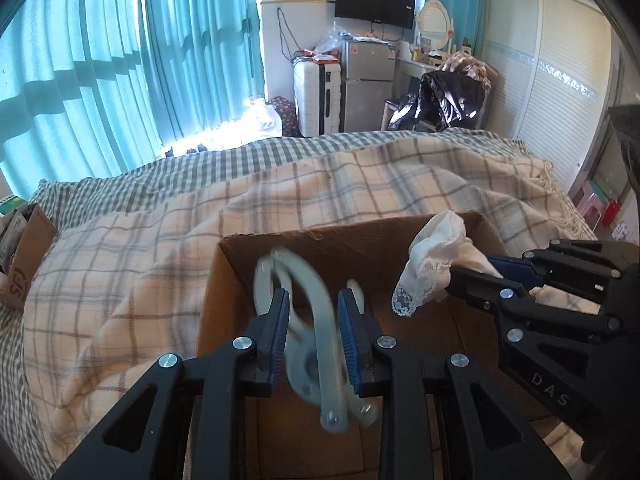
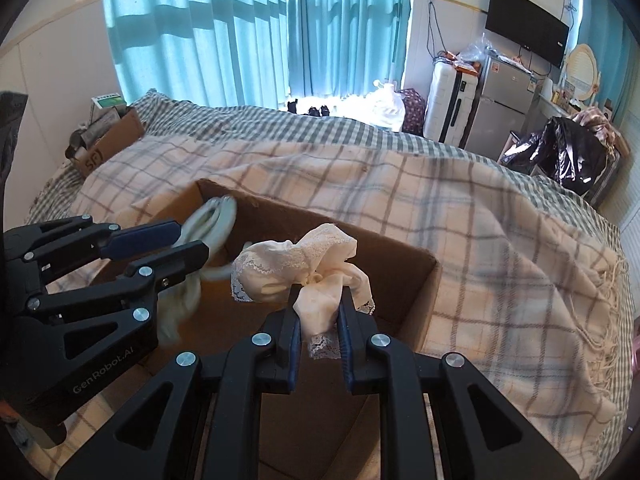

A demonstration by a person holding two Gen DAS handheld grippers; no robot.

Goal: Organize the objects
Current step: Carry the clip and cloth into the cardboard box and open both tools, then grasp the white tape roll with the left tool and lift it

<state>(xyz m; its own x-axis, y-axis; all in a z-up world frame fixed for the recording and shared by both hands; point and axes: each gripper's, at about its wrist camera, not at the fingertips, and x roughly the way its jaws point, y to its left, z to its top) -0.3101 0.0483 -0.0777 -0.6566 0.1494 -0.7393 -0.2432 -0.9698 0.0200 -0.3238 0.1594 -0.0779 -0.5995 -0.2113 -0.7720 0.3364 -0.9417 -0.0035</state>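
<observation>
Box [image 1: 400, 320]: open cardboard carton on the plaid blanket [image 1: 160, 248], right below both grippers; the inside looks bare.
Left gripper [image 1: 313, 320]: clenched on a pale grey clip-like object [image 1: 320, 320], blurred, hanging over the box's left half.
Right gripper [image 2: 318, 312]: pinched tight on a bunched cream lace cloth [image 2: 304, 268], held over the box's right half.
Step in hand: lowering both items into the box, by my reading.
How to do it well: keep each item inside the rim, sink below the box walls before letting go, release one side at a time so cloth and clip do not tangle, and avoid nudging the wall.
Further off: a smaller box [image 2: 108, 140] at the bed's far corner, teal curtains [image 2: 240, 28] beyond.
</observation>
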